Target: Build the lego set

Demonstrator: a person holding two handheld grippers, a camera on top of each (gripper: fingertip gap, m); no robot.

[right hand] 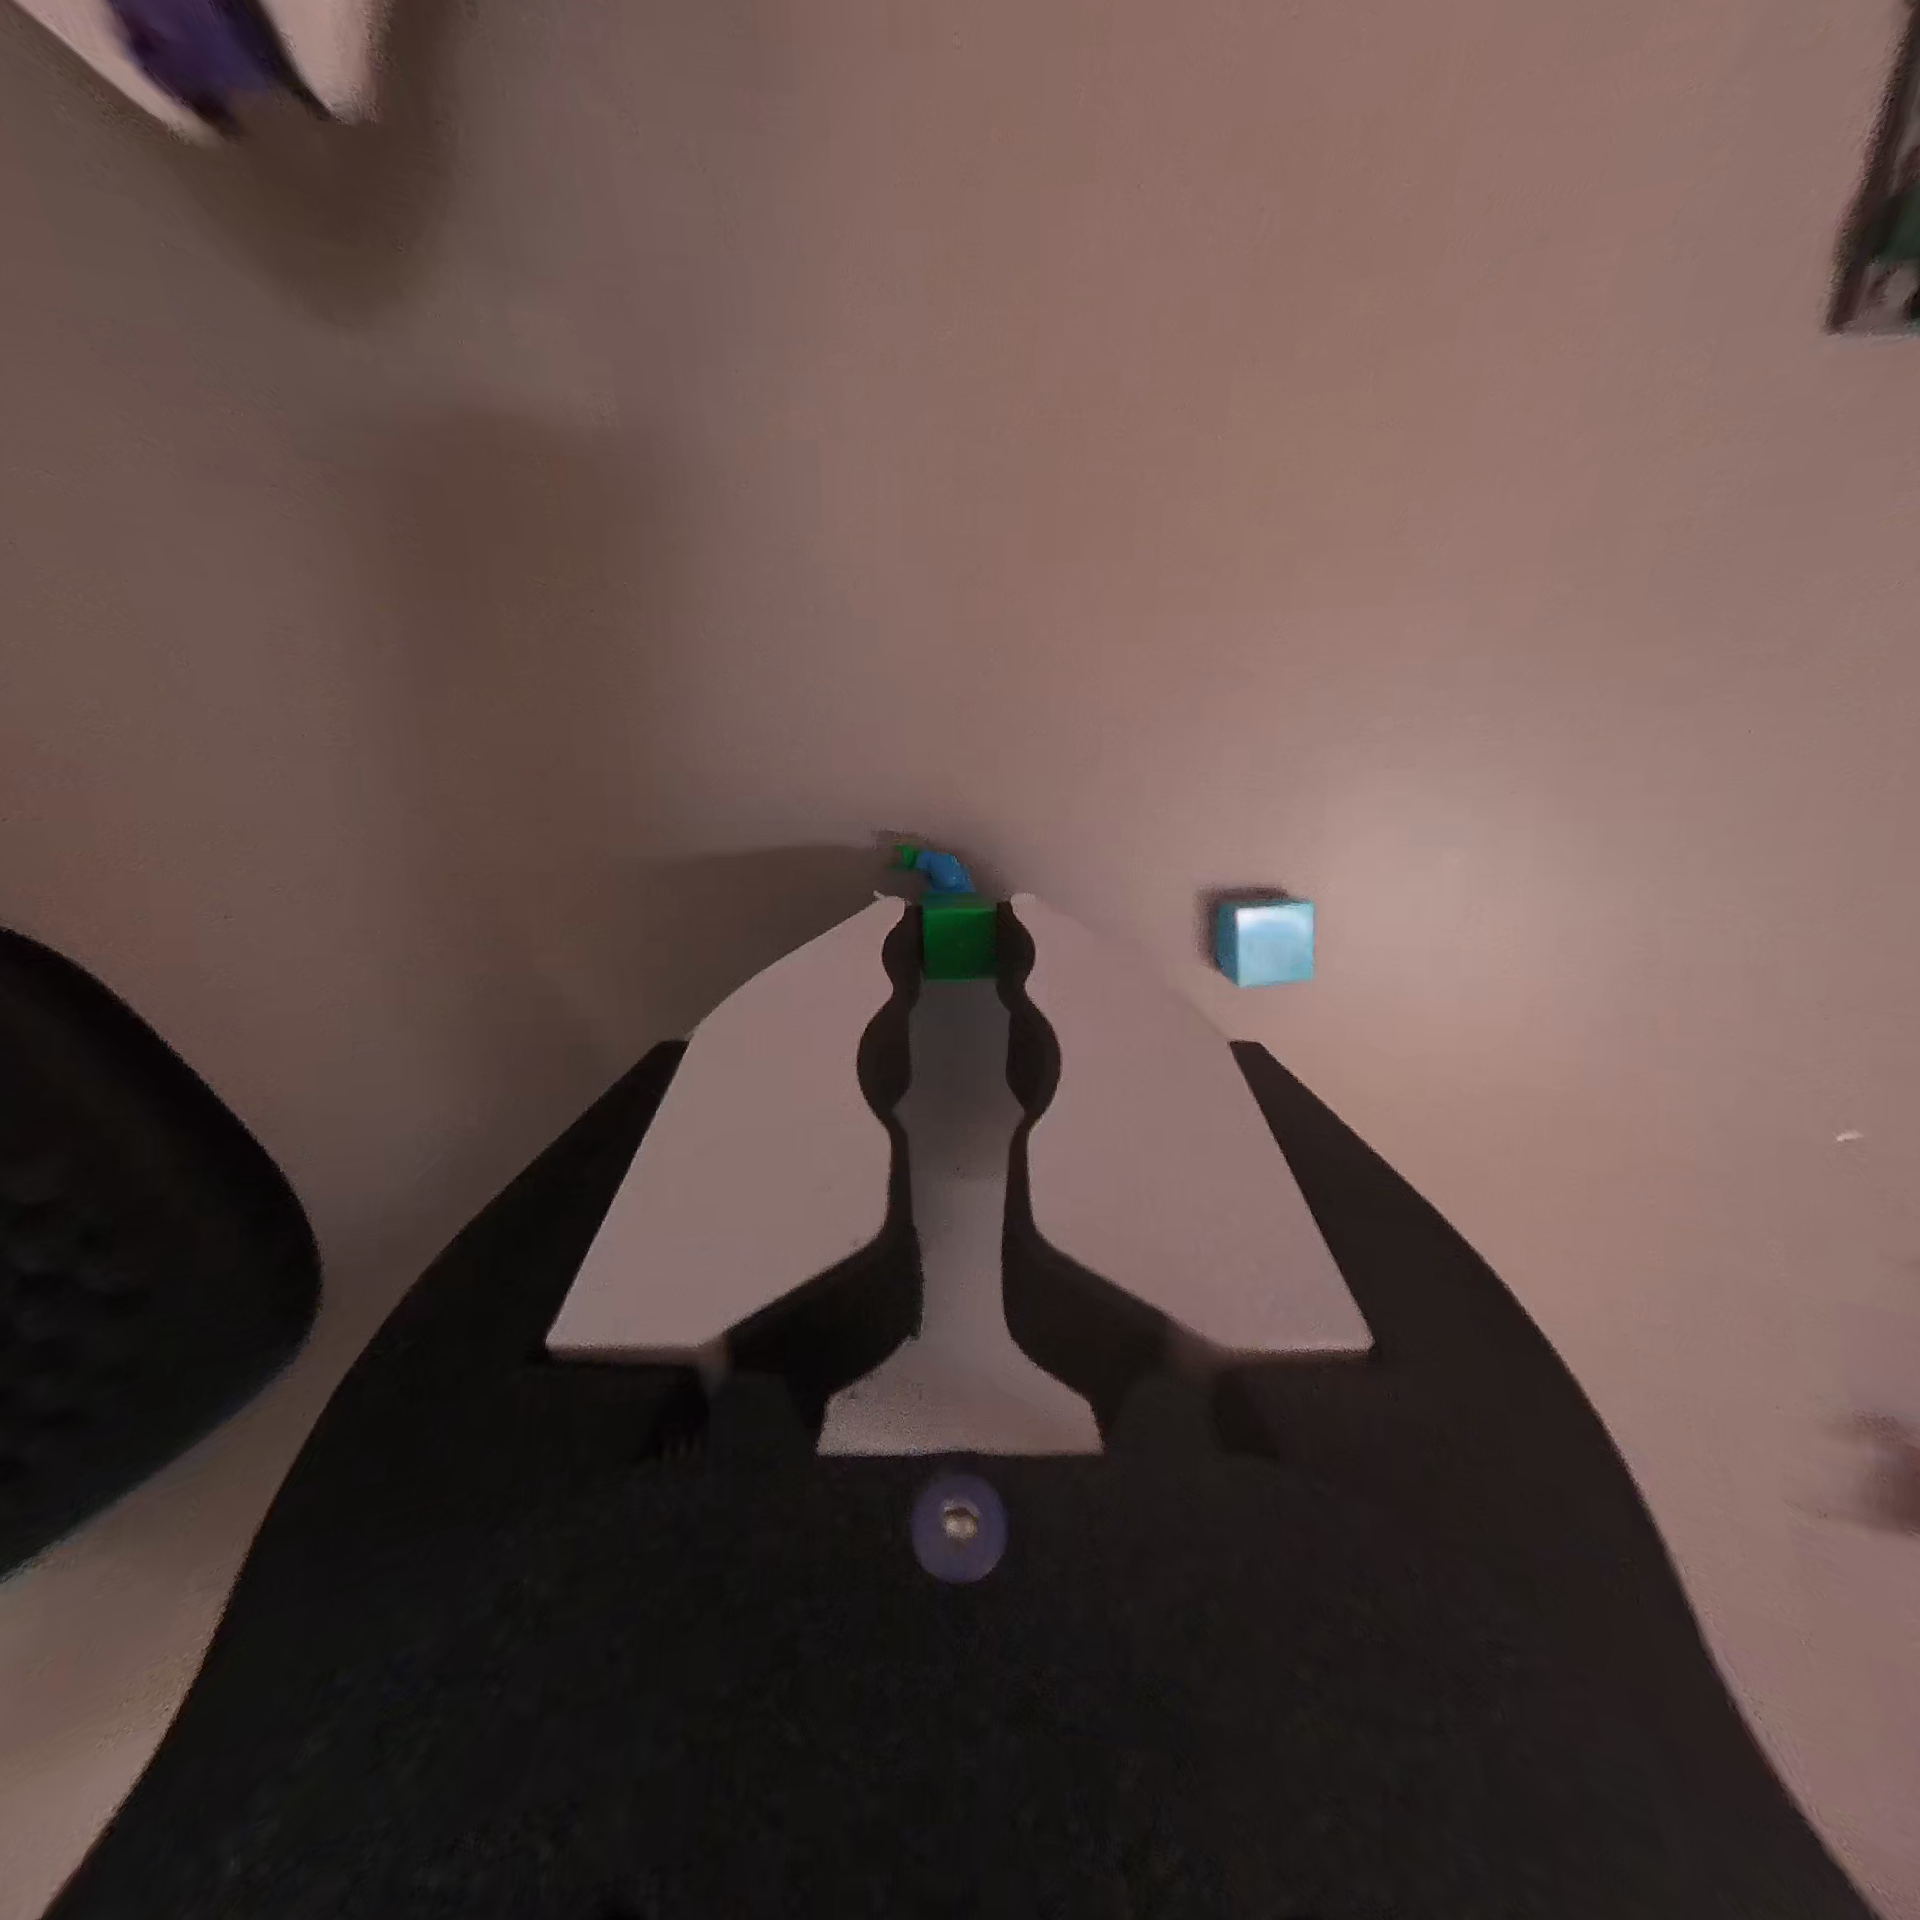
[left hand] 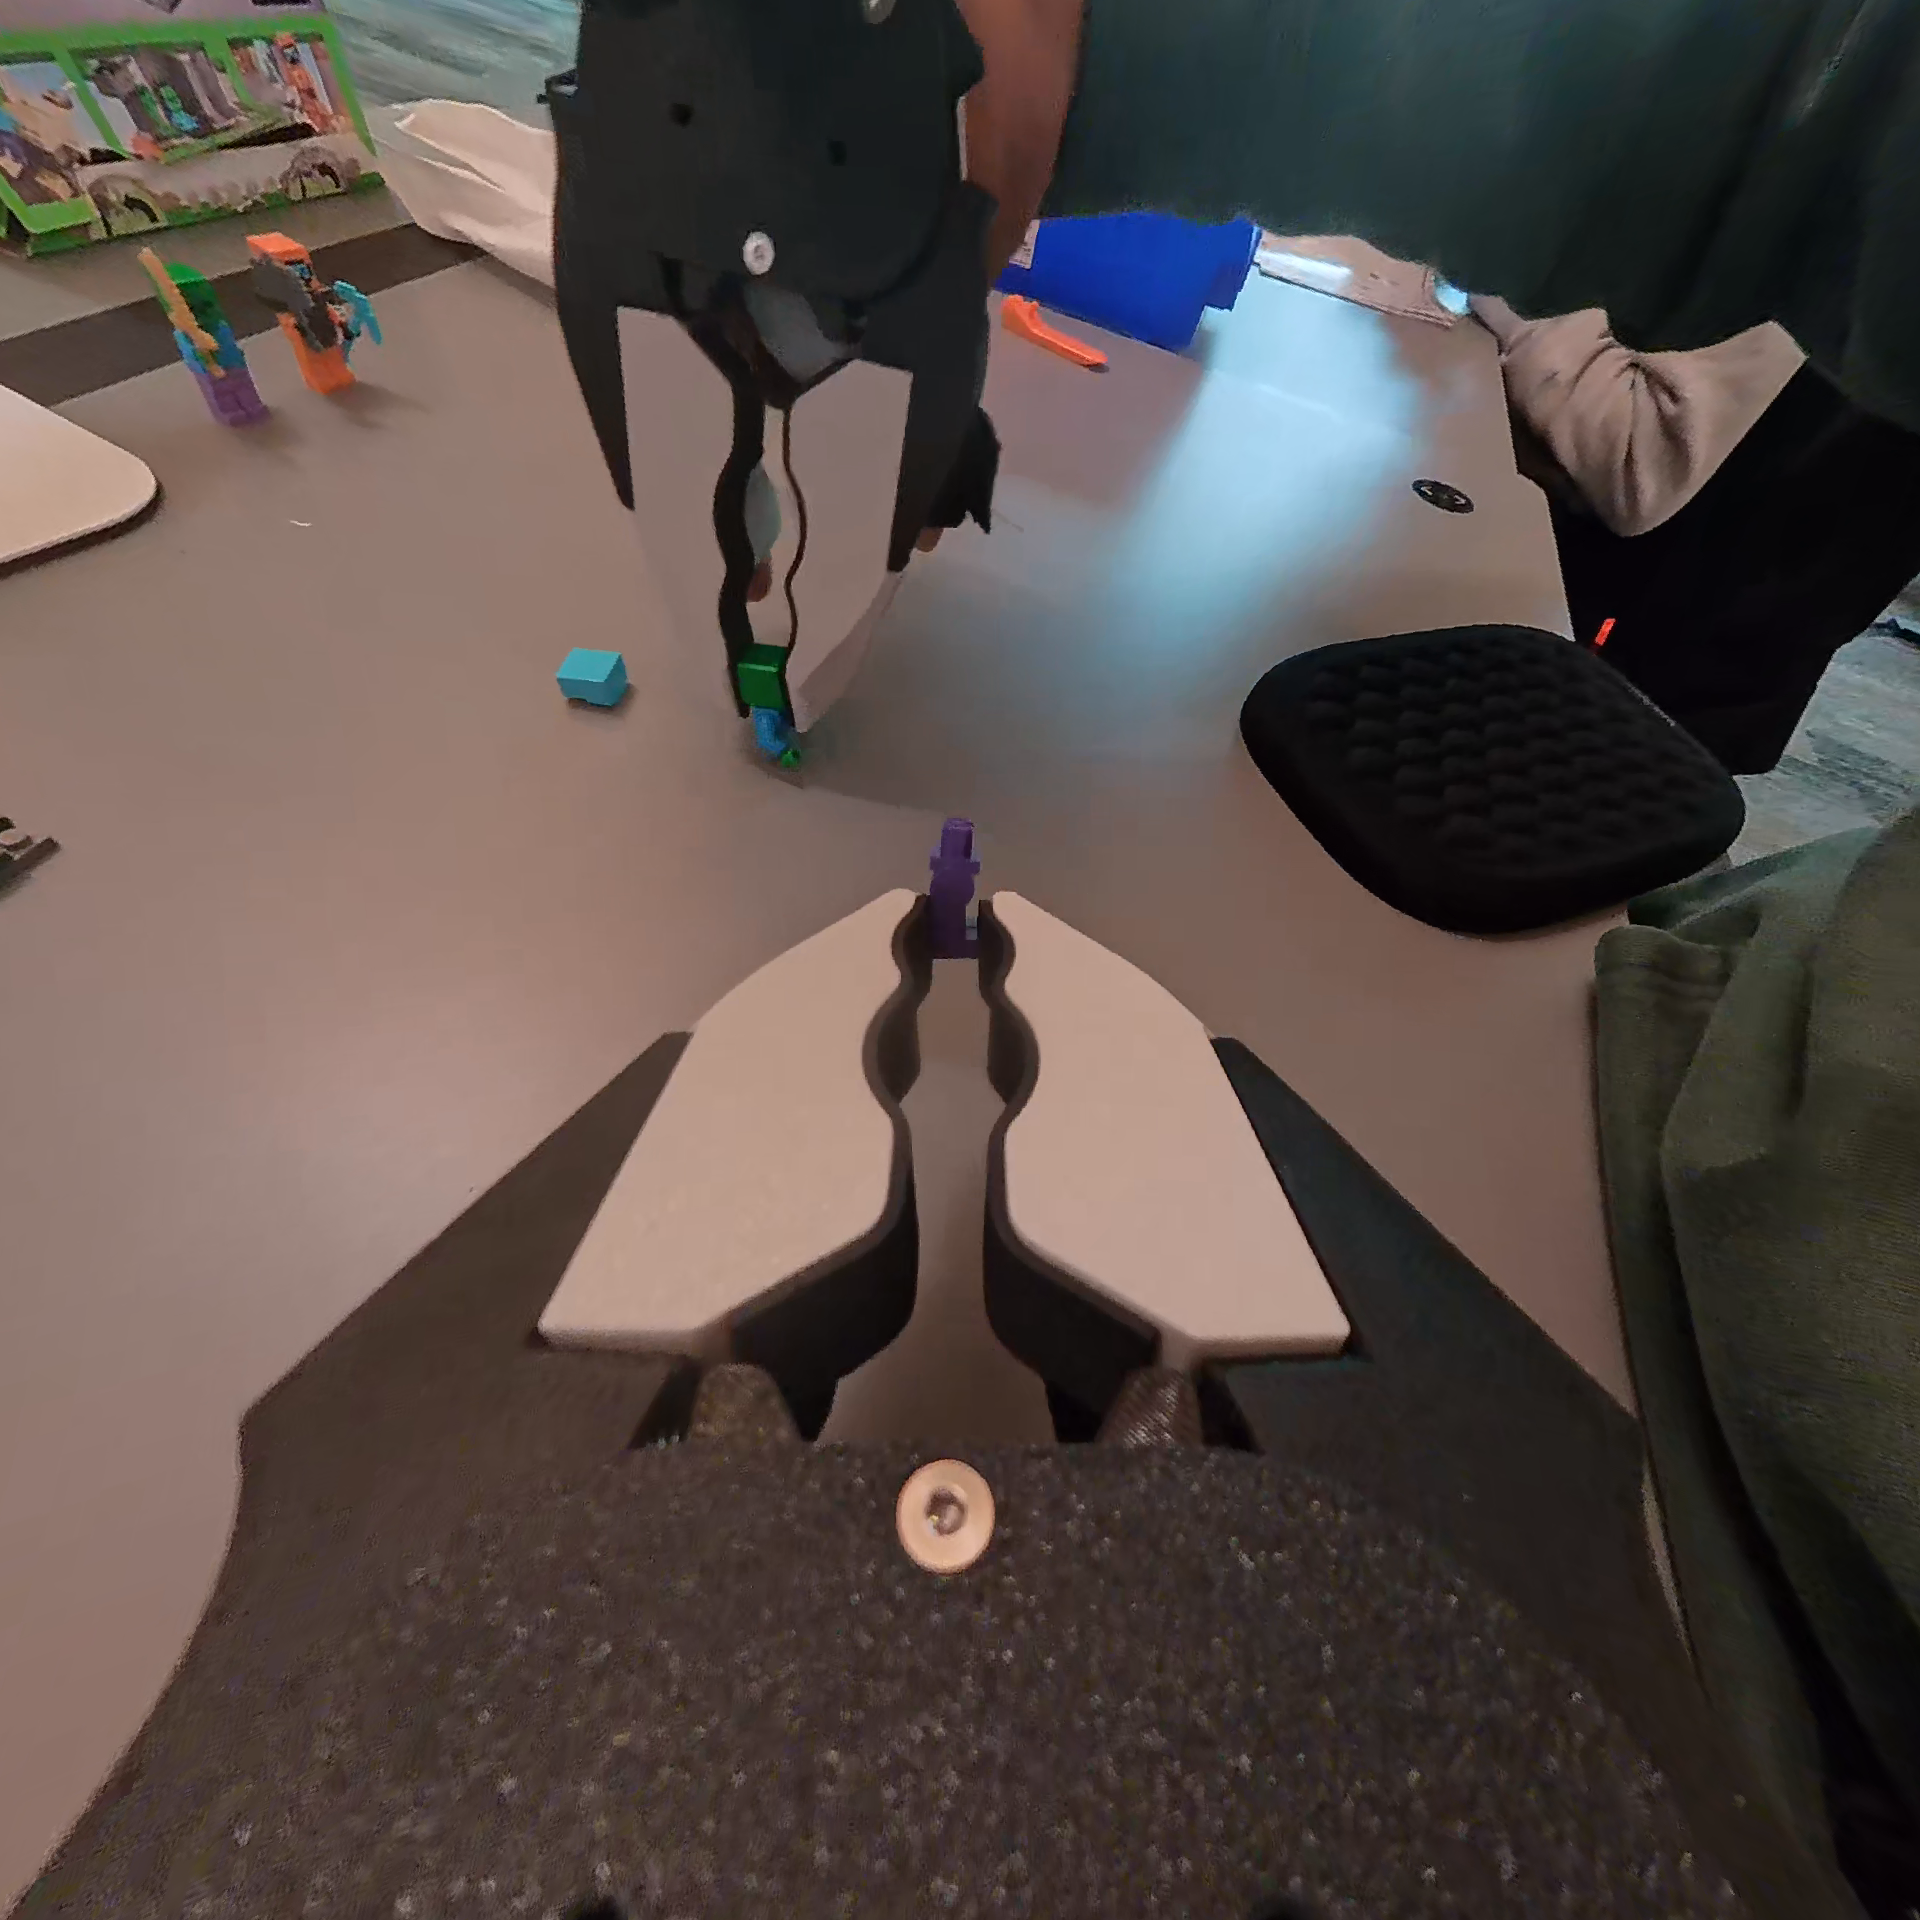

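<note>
left tongs [left hand: 951, 914] clamped on a small purple plastic lego legs piece [left hand: 953, 883], right tongs [right hand: 958, 920] pinching a green-headed, blue-bodied lego figure [right hand: 956, 930] down on the grey tabletop [right hand: 1351, 520], loose light-blue plastic cube [right hand: 1263, 940] at its three o'clock.

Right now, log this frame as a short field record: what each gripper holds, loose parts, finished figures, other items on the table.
left gripper: shut on purple leg piece
right gripper: shut on green head block, blue torso attached below it, close to the table
loose part: light blue cube, on table beside right gripper
finished figures: two minifigures, standing, far left
box: lego box, far left corner
other: black cushion pad, orange tool
</note>
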